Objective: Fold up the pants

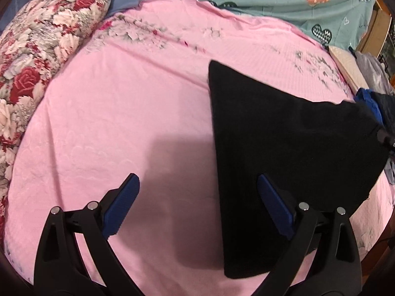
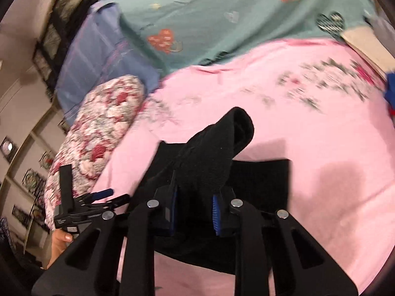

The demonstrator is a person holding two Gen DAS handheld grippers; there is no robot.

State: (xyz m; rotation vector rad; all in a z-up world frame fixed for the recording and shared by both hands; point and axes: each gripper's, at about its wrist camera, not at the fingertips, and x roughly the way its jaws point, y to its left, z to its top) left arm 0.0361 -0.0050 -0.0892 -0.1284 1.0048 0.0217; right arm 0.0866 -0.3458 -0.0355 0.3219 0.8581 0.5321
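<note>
The black pants [image 1: 284,133] lie folded on the pink bedsheet [image 1: 138,93], right of centre in the left wrist view. My left gripper [image 1: 197,187] is open and empty, hovering over the sheet with its right finger [image 1: 274,204] over the pants' left edge. My right gripper [image 2: 195,202] is shut on a bunched fold of the pants [image 2: 212,153] and holds it lifted above the rest of the garment. The left gripper also shows at the left of the right wrist view [image 2: 98,197].
A floral pillow [image 1: 37,56] lies at the left. A teal heart-print blanket [image 1: 271,0] and a blue cloth [image 2: 93,56] lie at the far side. Other clothes [image 1: 370,98] are piled at the right edge of the bed.
</note>
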